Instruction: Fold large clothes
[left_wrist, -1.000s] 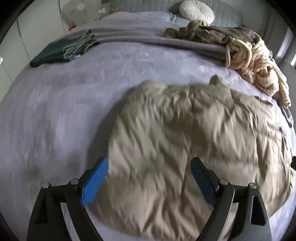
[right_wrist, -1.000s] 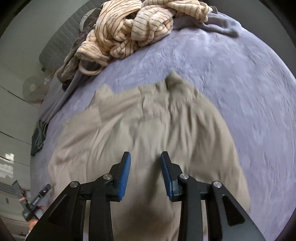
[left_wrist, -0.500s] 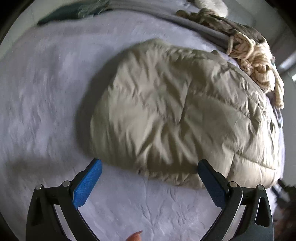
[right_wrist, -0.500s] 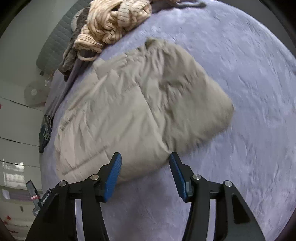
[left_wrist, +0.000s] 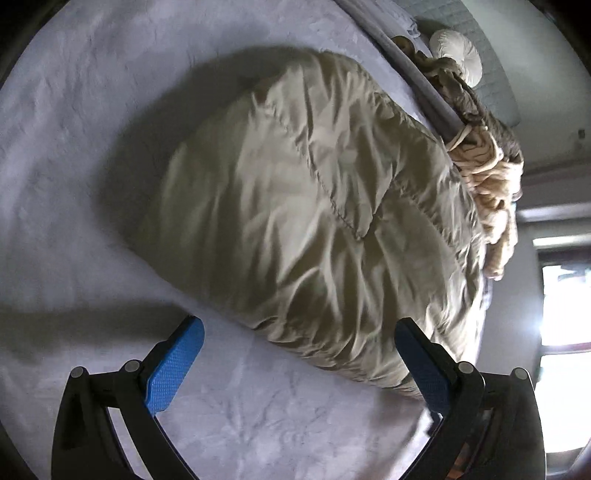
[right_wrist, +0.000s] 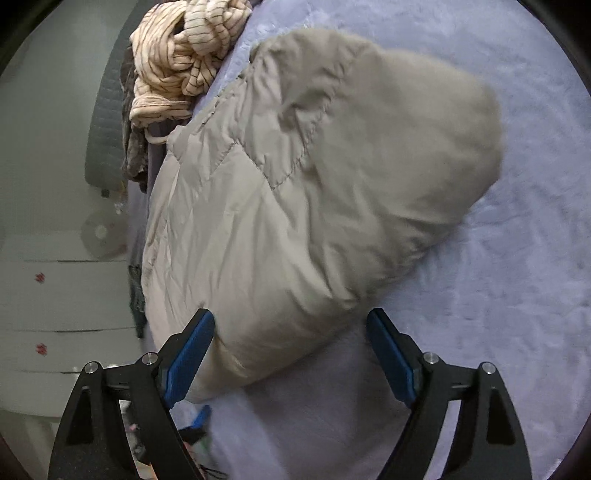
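A beige quilted puffer jacket (left_wrist: 314, 221) (right_wrist: 314, 192) lies folded in a thick bundle on the lavender bedspread (left_wrist: 74, 166) (right_wrist: 517, 258). My left gripper (left_wrist: 298, 328) hovers at the jacket's near edge, wide open, with bare bedspread and the jacket's hem showing between its blue pads (left_wrist: 173, 369). My right gripper (right_wrist: 290, 317) is over the other near corner of the bundle. Its jaws are opening, and the corner of the jacket lies between them without being pressed by either pad (right_wrist: 188, 354).
A cream striped garment (right_wrist: 181, 62) (left_wrist: 487, 199) and a brown one (left_wrist: 476, 107) are heaped past the jacket. A round white cushion (left_wrist: 458, 55) rests against the grey headboard. White cupboards (right_wrist: 55, 295) and a fan (right_wrist: 103, 232) stand beside the bed. A bright window (left_wrist: 565, 306) is at the right.
Both grippers drew back from over the jacket to its near edge, dropped lower and rolled. The right jaws spread from nearly shut to wide. The left jaws widened slightly.
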